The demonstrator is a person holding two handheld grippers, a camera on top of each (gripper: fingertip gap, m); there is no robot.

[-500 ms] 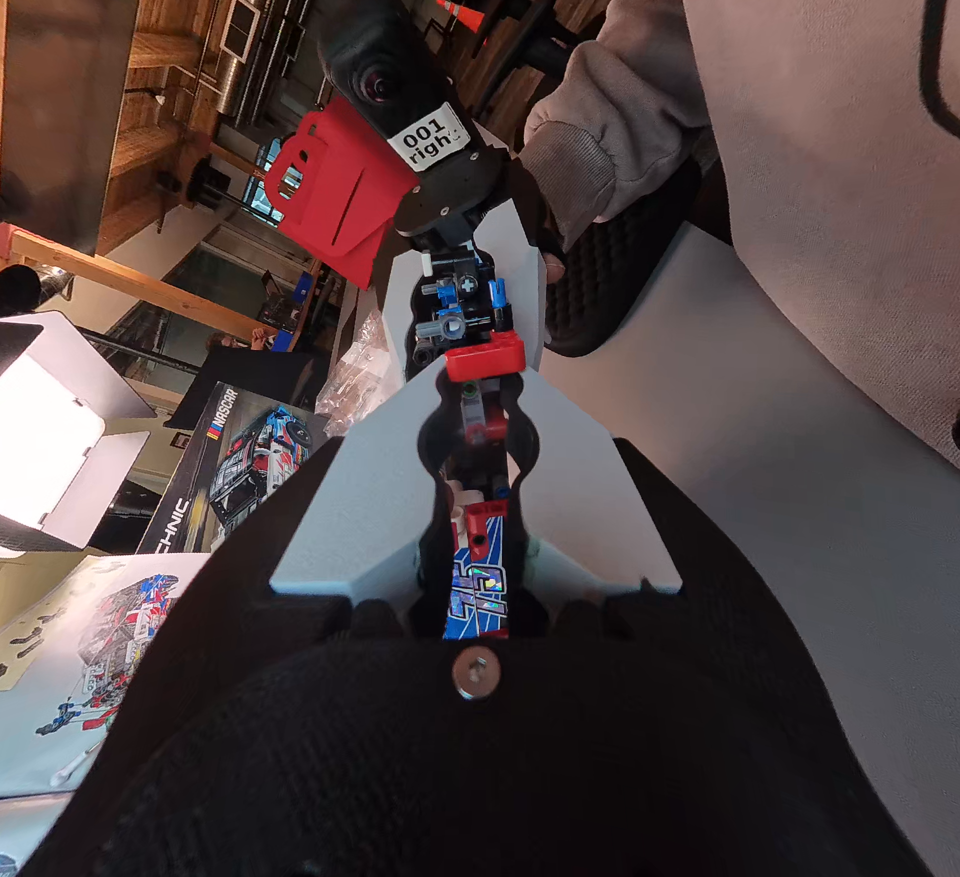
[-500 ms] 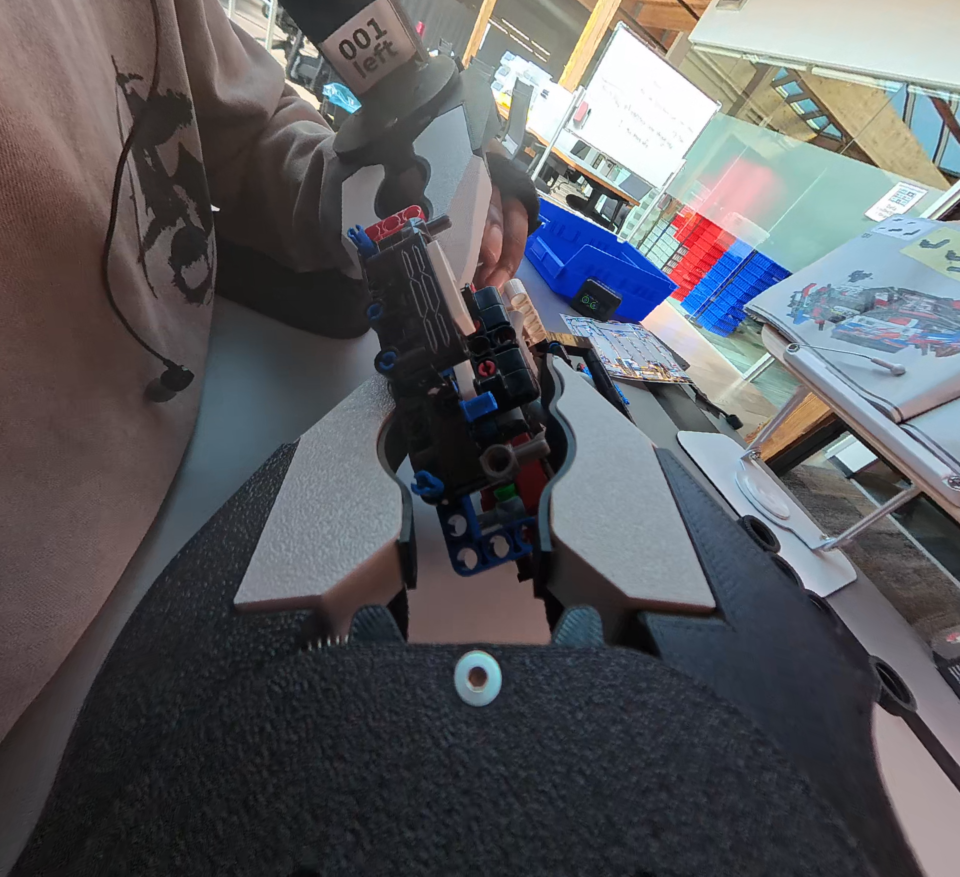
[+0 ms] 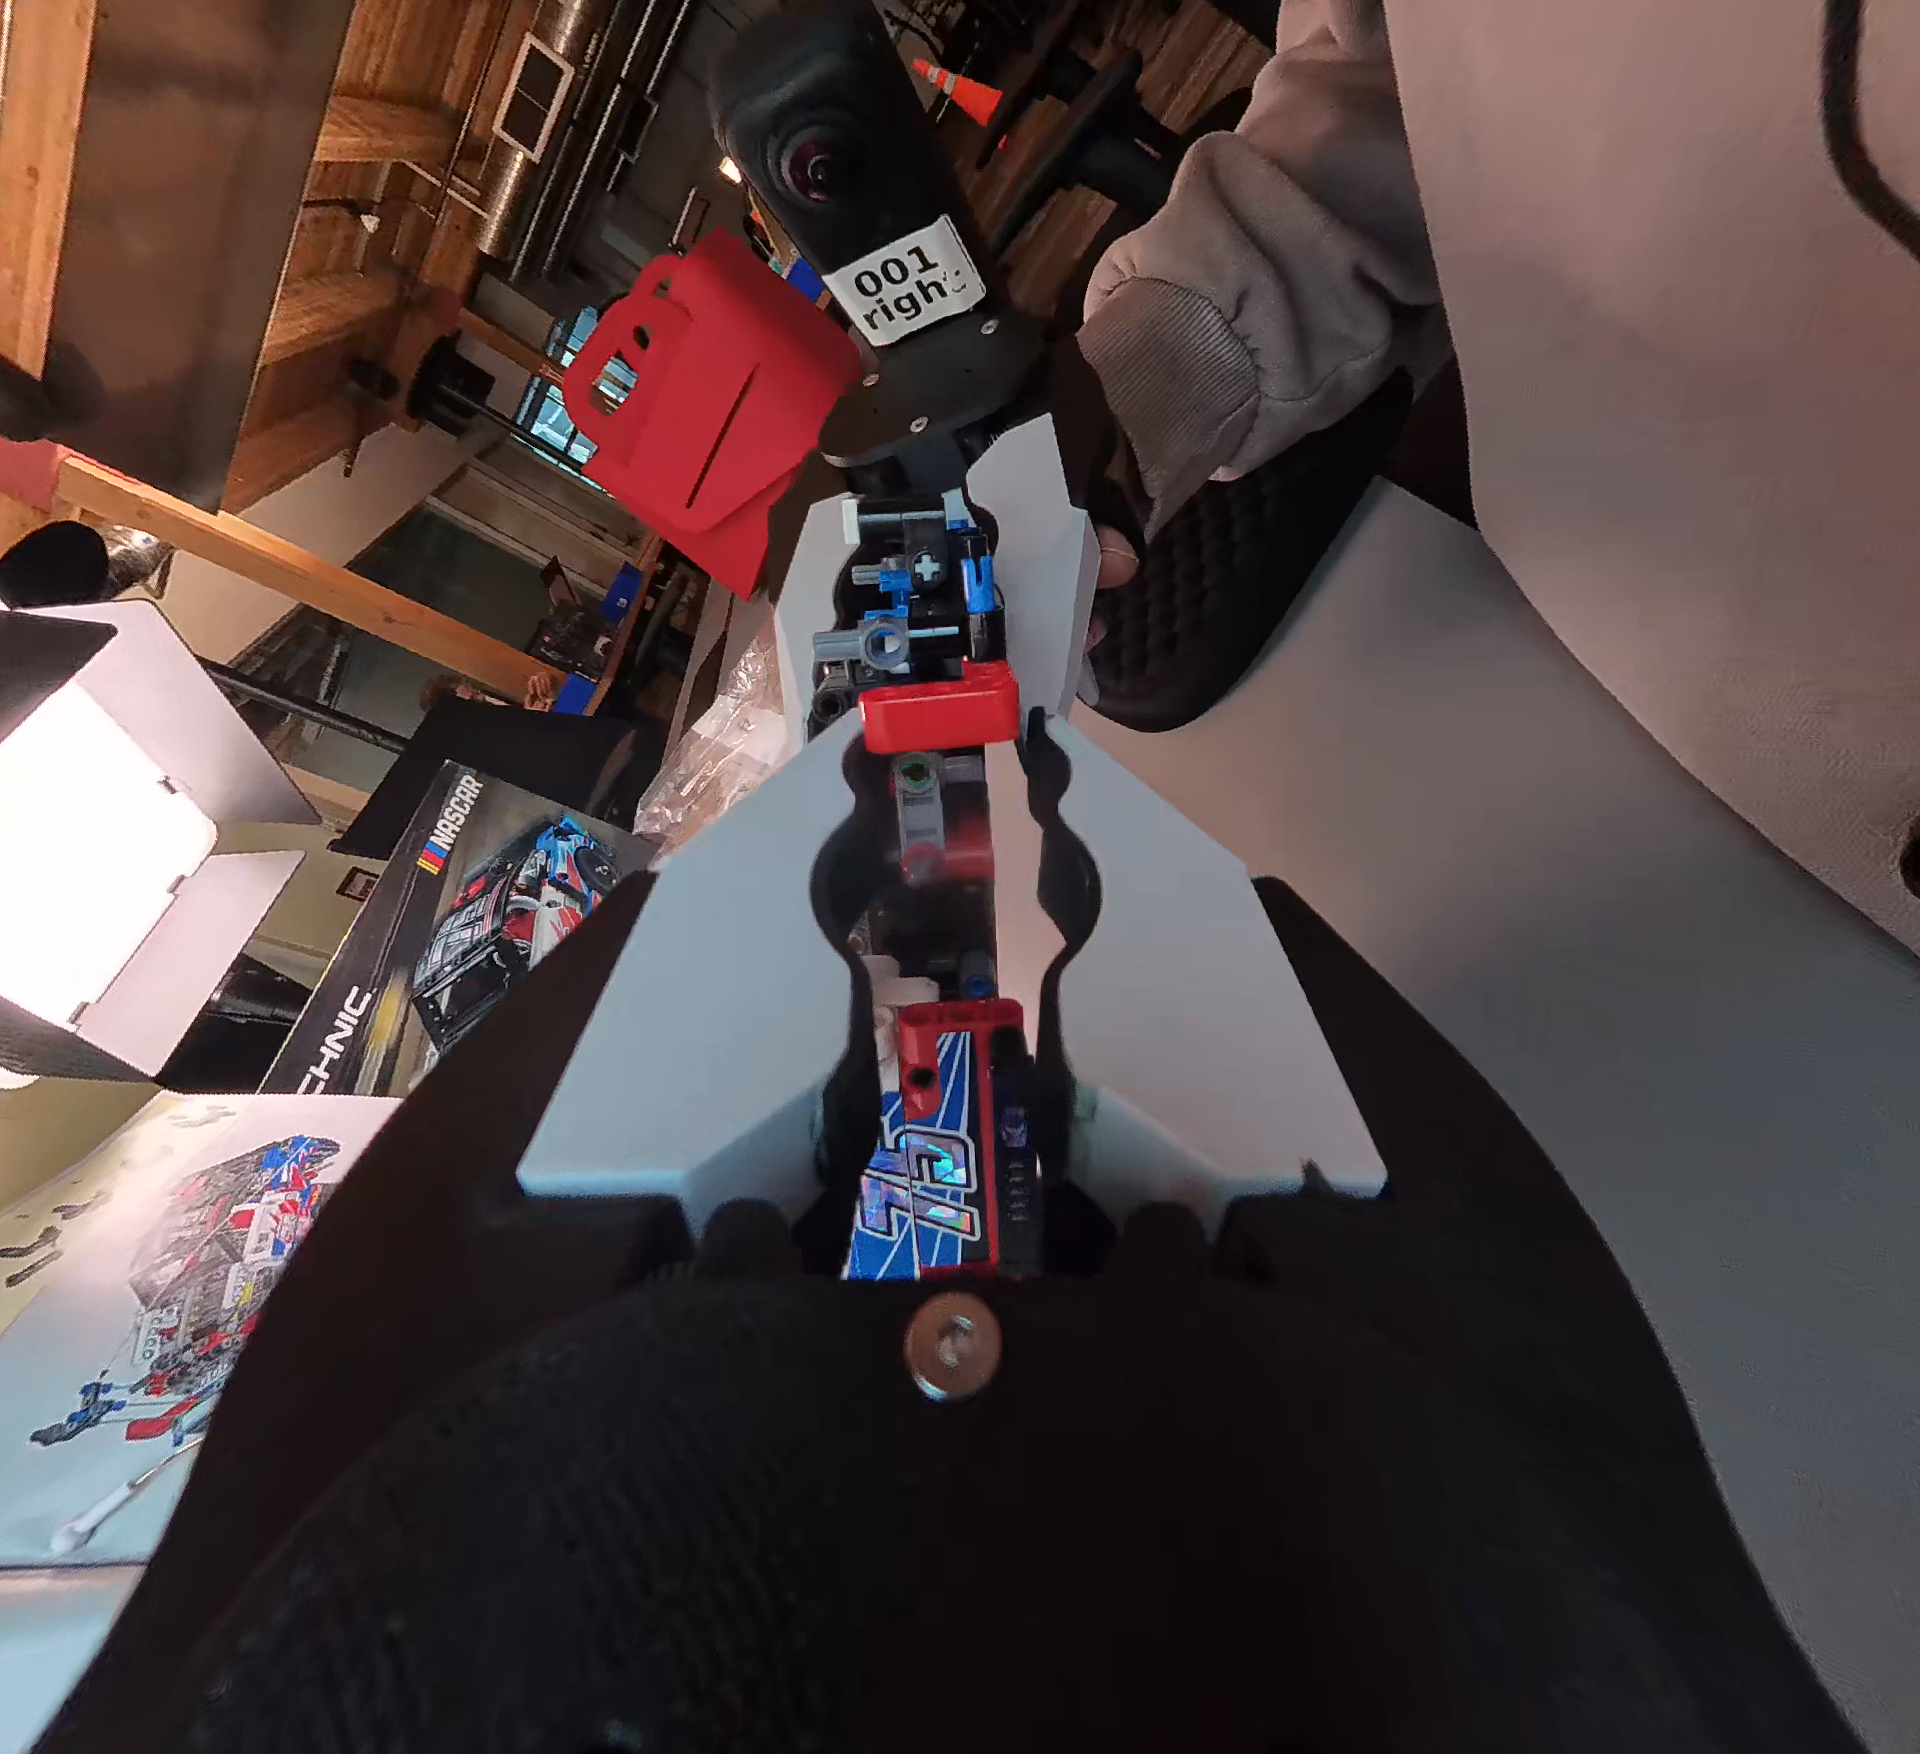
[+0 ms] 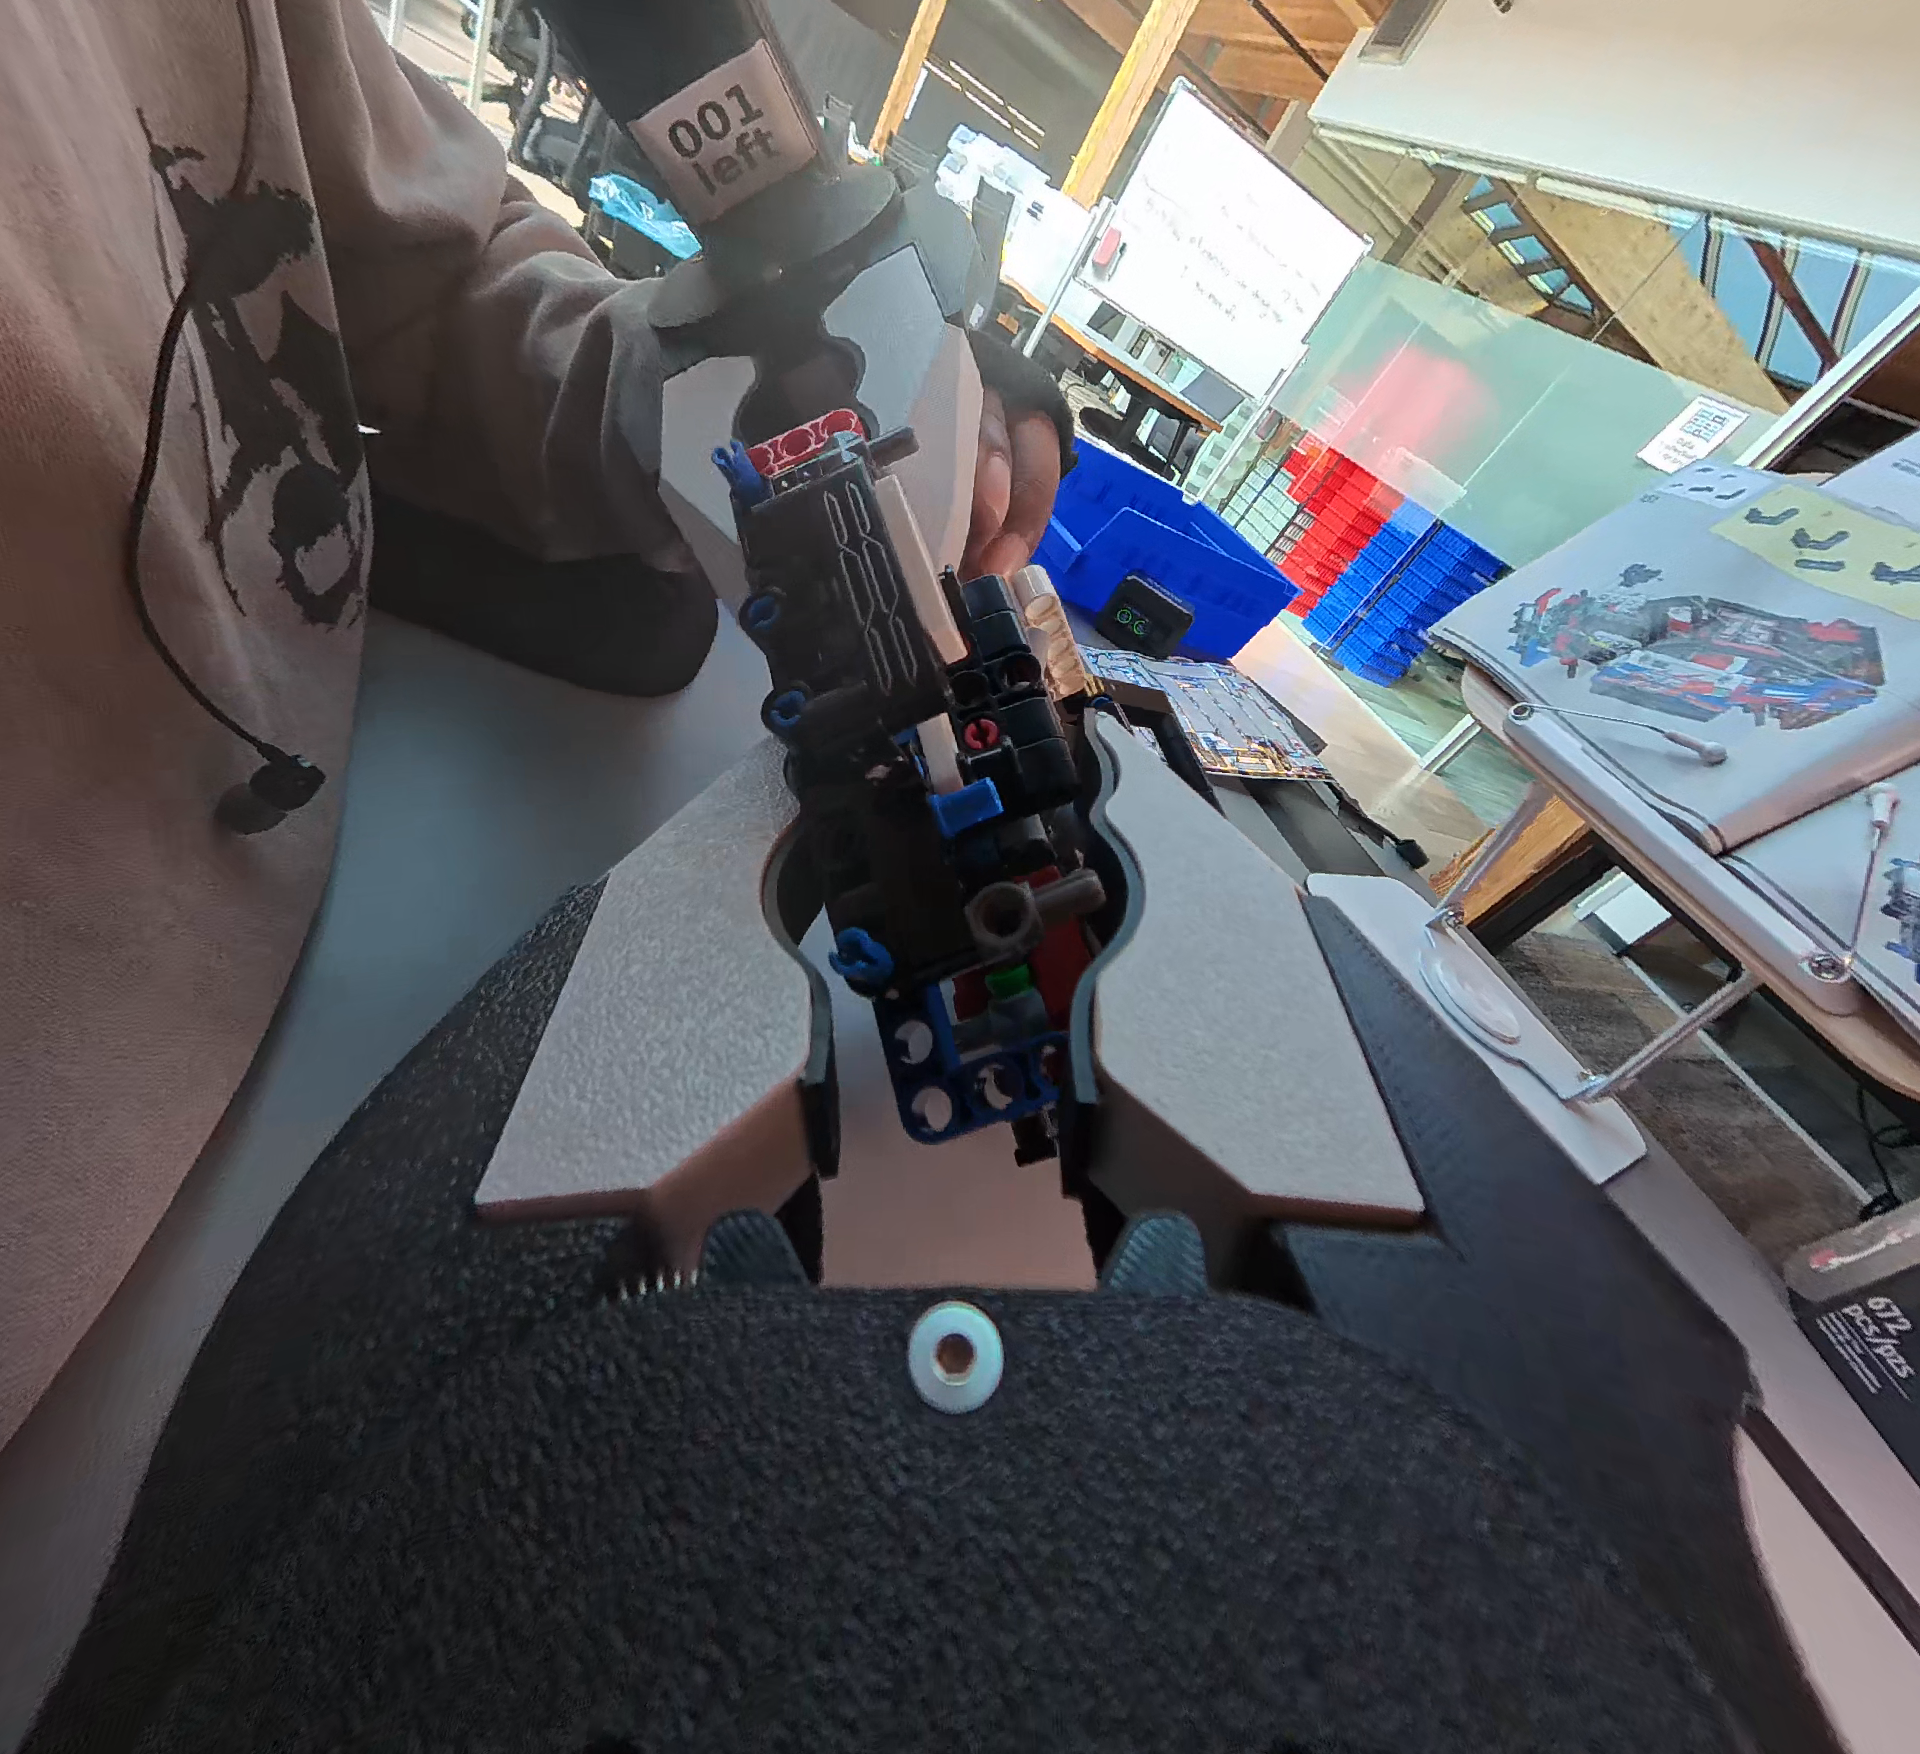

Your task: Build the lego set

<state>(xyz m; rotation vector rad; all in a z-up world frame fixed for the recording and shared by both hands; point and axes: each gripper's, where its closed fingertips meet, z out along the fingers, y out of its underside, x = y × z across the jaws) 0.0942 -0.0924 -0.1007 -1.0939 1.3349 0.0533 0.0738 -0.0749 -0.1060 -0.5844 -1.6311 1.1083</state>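
Both claws are clamped on the same half-built Lego car assembly (image 3: 940, 873), held up in the air between them above the grey bench (image 3: 1455, 873). In the left wrist view the left claw (image 3: 945, 748) fills the lower centre, its pale fingers (image 3: 727, 977) pinching the end of the model that carries a red and blue stickered panel (image 3: 935, 1154); a red beam (image 3: 940, 705) crosses the model just past the fingertips. Beyond it, at upper centre, the right claw (image 3: 925, 582) grips the far end, a person's sleeve (image 3: 1236, 322) behind it.

From the right wrist view the right claw (image 4: 951, 748) sits low in the frame, closed on the end with a blue holed beam (image 4: 971, 1076), and the left claw (image 4: 821, 416) holds the far tip at upper centre, where a small red piece (image 4: 808, 449) shows.

At the left edge of the left view the set's box (image 3: 468, 925) stands beside an open instruction booklet (image 3: 156, 1289). At the right of the right view that booklet rests on a stand (image 4: 1714, 831), with blue bins (image 4: 1153, 551) at centre right.
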